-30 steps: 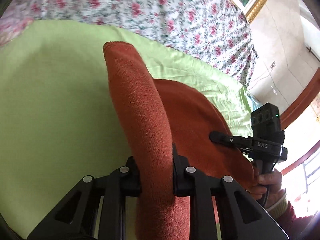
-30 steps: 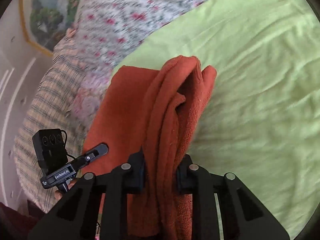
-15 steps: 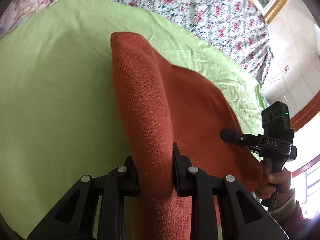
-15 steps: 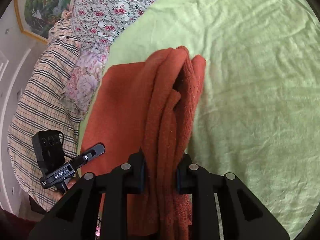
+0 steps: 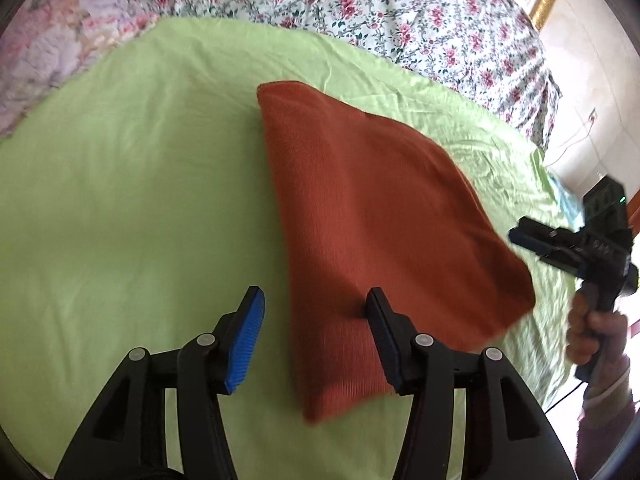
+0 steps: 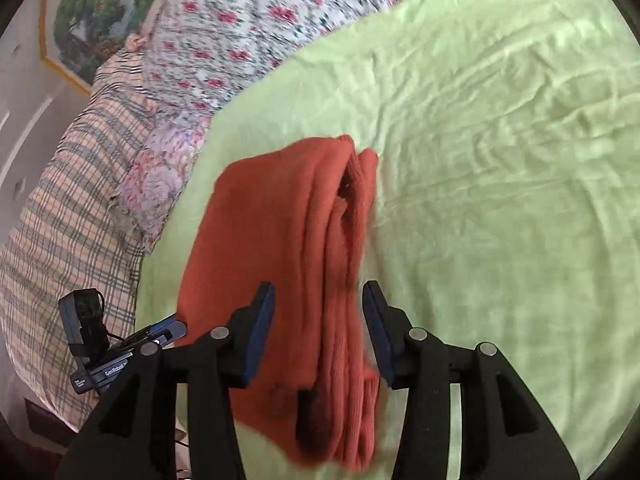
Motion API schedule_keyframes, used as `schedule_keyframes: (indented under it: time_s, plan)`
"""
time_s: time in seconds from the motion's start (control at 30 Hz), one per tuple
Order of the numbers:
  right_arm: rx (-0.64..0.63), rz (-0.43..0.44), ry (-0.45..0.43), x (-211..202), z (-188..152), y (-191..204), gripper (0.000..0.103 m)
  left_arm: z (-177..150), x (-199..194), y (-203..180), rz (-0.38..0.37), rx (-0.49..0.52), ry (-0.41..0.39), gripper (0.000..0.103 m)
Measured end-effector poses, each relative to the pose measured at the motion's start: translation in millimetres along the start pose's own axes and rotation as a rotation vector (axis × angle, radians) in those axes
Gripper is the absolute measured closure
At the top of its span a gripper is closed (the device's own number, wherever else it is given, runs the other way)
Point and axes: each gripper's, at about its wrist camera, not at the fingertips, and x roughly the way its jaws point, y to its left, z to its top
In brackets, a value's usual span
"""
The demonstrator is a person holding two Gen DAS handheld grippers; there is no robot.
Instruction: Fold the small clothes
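The jaws of the left gripper (image 5: 316,340) are seen opening, their blue pads clear of the rust-red knitted garment (image 5: 372,232), one edge of which lies between them. The right gripper (image 6: 318,332) is likewise opening, with the garment's stacked folds between its separated pads. The folded garment is spread on the green sheet (image 5: 120,200), near the sheet's edge against the floral bedding (image 5: 360,4).

Bright daylight, glare at right edge, fisheye-bent rims, slight motion blur.
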Motion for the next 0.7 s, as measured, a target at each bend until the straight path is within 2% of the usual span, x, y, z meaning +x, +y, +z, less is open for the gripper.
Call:
schedule_keyframes:
  time_s: [0.07,0.17,0.27,0.33,0.37,0.4,0.43,0.53,0.6,0.67,0.7]
  plan:
    - [-0.04,0.014,0.004,-13,-12,10,0.056,-15,-12,-7,0.029,0.039,-0.013,0.048]
    - [-0.092,0.034,0.043,-18,-33,23,0.056,-36,-22,-17,0.057,0.094,-0.033,0.038]
    - [-0.161,-0.026,0.094,-8,-53,33,0.056,-53,-21,-26,0.107,0.14,-0.03,0.033]
    - [-0.167,-0.049,0.119,2,-59,33,0.067,-58,-16,-30,0.119,0.161,-0.021,0.032]
    - [-0.16,-0.043,0.126,5,-60,32,0.084,-60,-15,-31,0.126,0.167,-0.022,0.031]
    - [-0.153,-0.036,0.129,8,-60,32,0.093,-62,-13,-32,0.127,0.174,-0.02,0.03]
    - [-0.145,-0.026,0.129,9,-59,32,0.097,-64,-11,-33,0.124,0.182,-0.017,0.03]
    - [-0.101,0.051,0.103,3,-52,36,0.097,-66,-6,-36,0.13,0.205,-0.011,0.03]
    - [-0.056,0.134,0.063,-9,-46,39,0.098,-67,-4,-38,0.146,0.212,-0.015,0.03]
    - [-0.022,0.208,0.015,-24,-38,43,0.098,-65,-1,-35,0.18,0.201,-0.016,0.03]
    - [-0.014,0.234,-0.009,-32,-34,45,0.098,-63,1,-31,0.204,0.178,-0.016,0.033]
